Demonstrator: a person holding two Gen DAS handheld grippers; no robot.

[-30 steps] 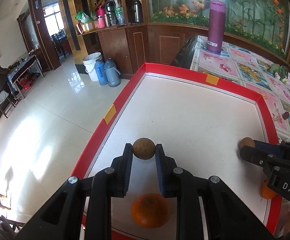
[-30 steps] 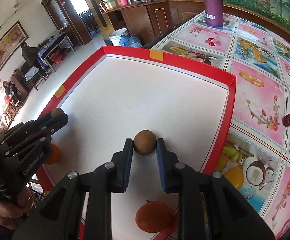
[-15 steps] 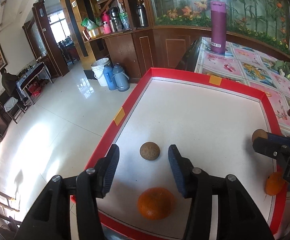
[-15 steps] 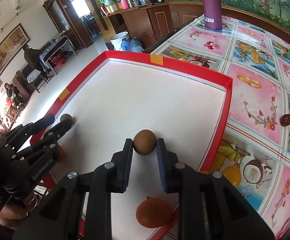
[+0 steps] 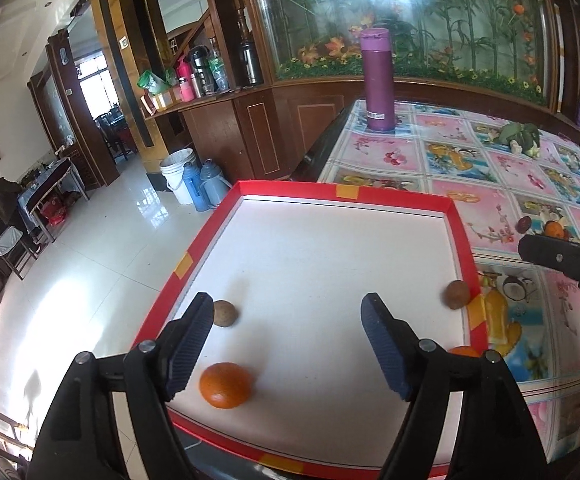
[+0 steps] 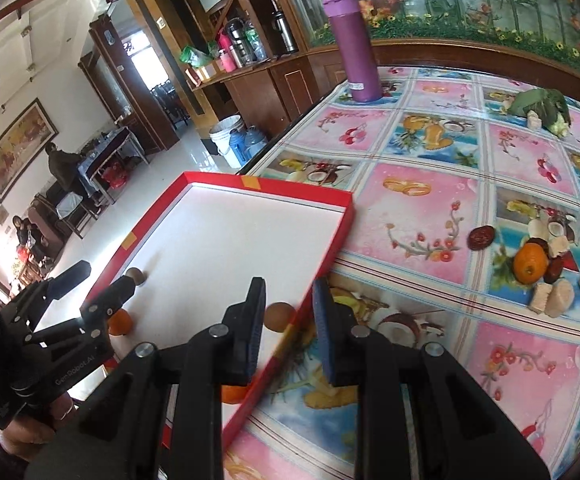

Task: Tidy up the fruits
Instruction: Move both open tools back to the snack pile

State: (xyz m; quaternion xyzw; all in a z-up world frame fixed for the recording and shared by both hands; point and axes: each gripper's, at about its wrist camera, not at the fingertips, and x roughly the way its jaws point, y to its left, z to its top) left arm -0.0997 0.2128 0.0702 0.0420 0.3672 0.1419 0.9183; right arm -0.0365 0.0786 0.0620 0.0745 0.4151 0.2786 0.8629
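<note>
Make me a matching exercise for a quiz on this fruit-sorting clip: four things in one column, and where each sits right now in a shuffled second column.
Things:
1. purple flask
2. left brown fruit
3. right brown fruit
4. leafy vegetable

Places:
A. in the red-rimmed tray, against its right wall
B. upright on the patterned tablecloth, beyond the tray
C. lying on the tablecloth, far right
D. in the tray, near its left wall, beside a finger of the left gripper

Pairs: 1-B, 2-D, 3-A, 4-C
</note>
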